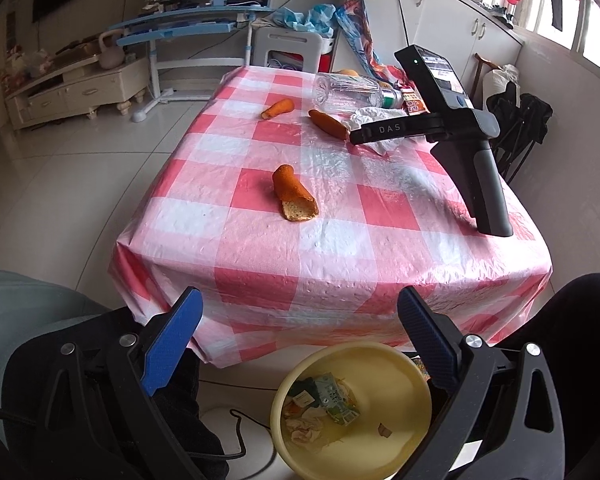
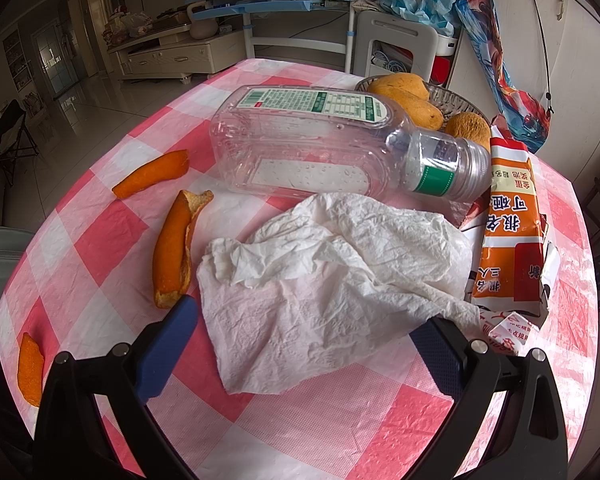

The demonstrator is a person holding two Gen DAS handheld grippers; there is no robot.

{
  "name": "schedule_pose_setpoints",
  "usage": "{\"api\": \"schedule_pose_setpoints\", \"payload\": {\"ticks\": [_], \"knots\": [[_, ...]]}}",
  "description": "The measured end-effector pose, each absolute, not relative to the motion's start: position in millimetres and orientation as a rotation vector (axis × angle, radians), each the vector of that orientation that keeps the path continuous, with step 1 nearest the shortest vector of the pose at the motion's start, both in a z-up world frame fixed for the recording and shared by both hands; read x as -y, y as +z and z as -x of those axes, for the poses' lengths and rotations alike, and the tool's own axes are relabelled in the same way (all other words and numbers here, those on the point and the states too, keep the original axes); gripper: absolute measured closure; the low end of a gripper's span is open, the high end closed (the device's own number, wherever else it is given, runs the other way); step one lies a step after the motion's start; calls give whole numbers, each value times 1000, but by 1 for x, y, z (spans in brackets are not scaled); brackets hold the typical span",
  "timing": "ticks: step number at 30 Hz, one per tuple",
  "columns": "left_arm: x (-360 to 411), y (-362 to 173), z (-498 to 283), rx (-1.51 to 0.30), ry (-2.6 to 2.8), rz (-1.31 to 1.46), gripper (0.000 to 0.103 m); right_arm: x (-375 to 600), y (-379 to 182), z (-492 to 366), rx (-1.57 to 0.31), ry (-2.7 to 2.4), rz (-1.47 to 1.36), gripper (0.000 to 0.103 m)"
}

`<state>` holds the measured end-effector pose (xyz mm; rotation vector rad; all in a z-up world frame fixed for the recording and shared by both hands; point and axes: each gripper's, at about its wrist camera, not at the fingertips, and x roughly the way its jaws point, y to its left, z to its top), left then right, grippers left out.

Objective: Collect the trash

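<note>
**Trash spread on a checked table, bin waiting below**

A table under a pink-and-white checked plastic cloth (image 1: 324, 248) holds scattered rubbish. From the right wrist view, the far edge of a glass fruit bowl (image 2: 456, 98) at one o'clock is mostly hidden behind a clear plastic bottle (image 2: 320, 144) lying on its side; three yellow-orange fruits sit in the bowl, only partly visible. The bottle looks empty, its cap pointing toward three o'clock. A torn orange-and-white carton (image 2: 510, 232) lies at three o'clock, its lower end ragged and its print upside down. A crumpled white tissue (image 2: 324, 276) sits at the centre, touching the bottle and overlapping the carton's edge. Orange peel strips lie at nine o'clock (image 2: 172, 248) and ten o'clock (image 2: 152, 174); another (image 2: 30, 368) at eight o'clock is partly cut off by the gripper frame.

The right gripper (image 2: 300, 344) hovers over the tissue, fingers spread wide, one either side of its near edge, gripping nothing.

From the left wrist view, the left gripper (image 1: 300, 340) is held off the table's near edge, fingers wide and empty. Between them at six o'clock stands a yellow bin (image 1: 396, 372) on the floor, holding a green-printed carton, crumpled paper and small scraps; its near rim is cut off. Another peel piece (image 1: 294, 198) lies mid-table. The person's clothed legs show dimly at the lower corners.
</note>
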<state>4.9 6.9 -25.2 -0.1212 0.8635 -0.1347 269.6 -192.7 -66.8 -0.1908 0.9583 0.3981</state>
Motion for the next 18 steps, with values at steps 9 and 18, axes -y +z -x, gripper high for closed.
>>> {"api": "schedule_pose_setpoints", "payload": {"ticks": [9, 18], "knots": [[-45, -16, -11, -811, -140, 343, 9, 193, -67, -270, -957, 397, 191, 6], [-49, -13, -46, -812, -144, 358, 9, 193, -67, -269, -957, 397, 191, 6]]}}
